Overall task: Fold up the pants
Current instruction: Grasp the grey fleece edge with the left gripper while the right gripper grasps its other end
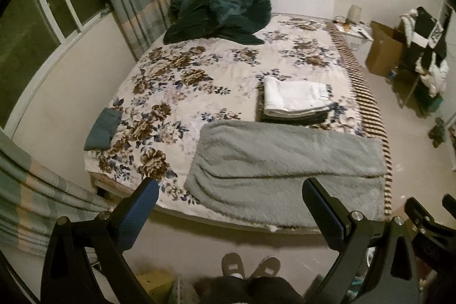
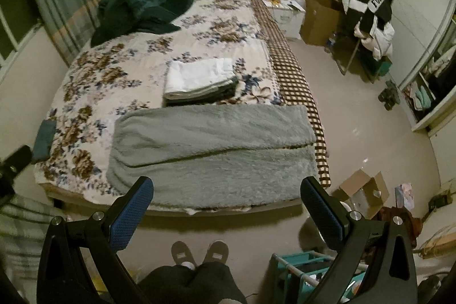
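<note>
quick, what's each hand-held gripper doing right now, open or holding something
Left hand-held gripper: open, holding nothing, above the grey fleece pants.
Right hand-held gripper: open, holding nothing.

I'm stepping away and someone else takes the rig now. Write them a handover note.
Left hand-held gripper: open, empty, held off the bed's near edge.
Right hand-held gripper: open, empty, likewise.
Grey fleece pants: spread flat along the near edge of the bed, legs side by side, not yet folded.
Stack of folded clothes: just behind the pants.
Left: fold the grey pants.
</note>
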